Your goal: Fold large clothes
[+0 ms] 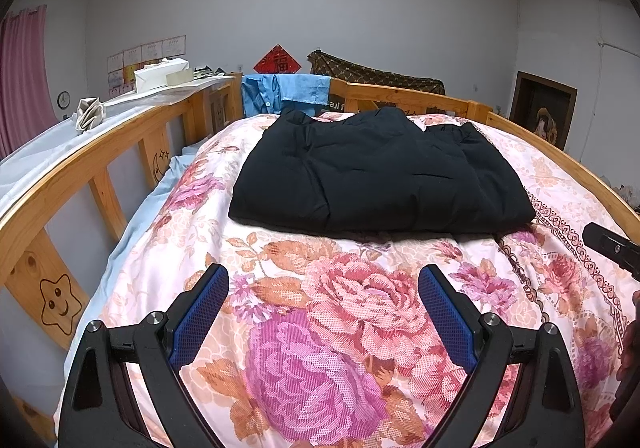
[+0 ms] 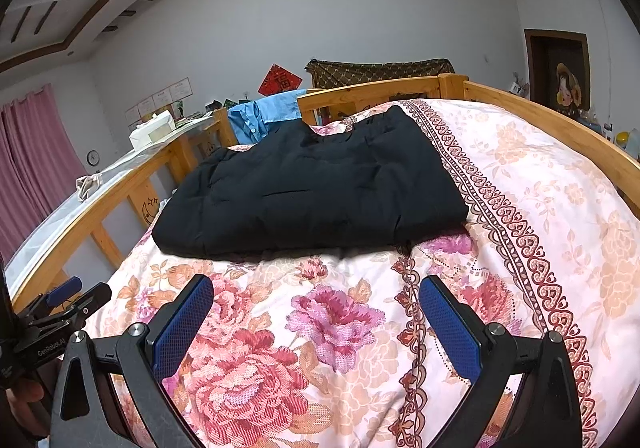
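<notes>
A black padded garment lies folded into a flat rectangle on the floral quilt in the middle of the bed; it also shows in the right wrist view. My left gripper is open and empty, held above the quilt well short of the garment's near edge. My right gripper is open and empty too, also short of the near edge. The right gripper's tip shows at the right edge of the left wrist view, and the left gripper appears at the left of the right wrist view.
A wooden bed rail runs along the left, far end and right. A blue shirt hangs over the far rail. A shelf with a white box lies beyond the left rail.
</notes>
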Demonstrator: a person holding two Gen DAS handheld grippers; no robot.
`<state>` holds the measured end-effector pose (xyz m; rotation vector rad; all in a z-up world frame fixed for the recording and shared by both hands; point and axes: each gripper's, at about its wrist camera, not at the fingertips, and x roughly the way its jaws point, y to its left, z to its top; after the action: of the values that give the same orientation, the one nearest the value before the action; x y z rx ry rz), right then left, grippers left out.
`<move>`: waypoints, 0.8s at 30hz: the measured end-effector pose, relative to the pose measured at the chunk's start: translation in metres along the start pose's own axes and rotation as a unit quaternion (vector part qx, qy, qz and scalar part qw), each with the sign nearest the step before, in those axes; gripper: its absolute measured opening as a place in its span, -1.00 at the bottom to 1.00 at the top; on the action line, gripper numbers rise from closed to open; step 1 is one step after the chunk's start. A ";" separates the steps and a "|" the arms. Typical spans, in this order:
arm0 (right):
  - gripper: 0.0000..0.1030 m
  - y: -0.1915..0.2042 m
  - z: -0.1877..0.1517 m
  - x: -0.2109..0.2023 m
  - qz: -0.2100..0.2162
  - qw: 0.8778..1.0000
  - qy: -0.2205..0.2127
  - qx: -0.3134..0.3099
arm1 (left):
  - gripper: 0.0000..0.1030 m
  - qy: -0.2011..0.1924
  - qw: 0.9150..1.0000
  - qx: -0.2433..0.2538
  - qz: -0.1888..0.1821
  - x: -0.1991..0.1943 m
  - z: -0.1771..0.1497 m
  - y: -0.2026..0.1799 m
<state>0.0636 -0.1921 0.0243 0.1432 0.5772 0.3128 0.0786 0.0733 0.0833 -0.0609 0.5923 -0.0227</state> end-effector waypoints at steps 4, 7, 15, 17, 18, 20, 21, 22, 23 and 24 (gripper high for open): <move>1.00 -0.001 0.000 0.000 0.001 1.000 0.001 0.001 | 0.81 0.000 1.000 0.000 0.000 0.000 0.000 0.000; 1.00 -0.001 0.001 0.000 0.001 1.000 0.001 0.002 | 0.81 0.001 1.000 -0.001 0.000 0.000 0.000 0.000; 1.00 -0.003 0.002 0.002 0.001 1.000 0.002 0.002 | 0.81 0.001 1.000 0.000 0.000 0.000 0.000 0.000; 1.00 -0.005 0.004 0.003 0.000 1.000 0.001 0.001 | 0.81 0.000 1.000 0.000 0.000 0.000 0.000 -0.001; 1.00 -0.005 0.004 0.003 0.001 1.000 0.001 0.001 | 0.81 0.001 1.000 0.000 0.000 0.000 0.000 -0.001; 1.00 -0.002 0.001 0.001 0.001 1.000 0.002 0.001 | 0.81 0.003 1.000 0.000 -0.002 0.000 -0.001 -0.001; 1.00 -0.004 0.004 0.003 0.000 1.000 0.001 0.002 | 0.81 0.005 1.000 0.000 -0.002 0.000 -0.001 -0.001; 1.00 -0.001 0.001 0.001 0.000 1.000 0.001 0.001 | 0.81 0.008 1.000 0.001 -0.003 0.000 -0.001 -0.001; 1.00 -0.003 0.003 0.003 0.000 1.000 0.001 0.002 | 0.81 0.008 1.000 0.002 -0.001 -0.001 -0.002 -0.002; 1.00 -0.003 0.003 0.003 0.000 1.000 0.001 0.002 | 0.81 0.005 1.000 0.003 0.005 -0.002 -0.002 -0.003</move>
<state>0.0681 -0.1942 0.0249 0.1473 0.5804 0.3124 0.0754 0.0705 0.0832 -0.0525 0.6024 -0.0151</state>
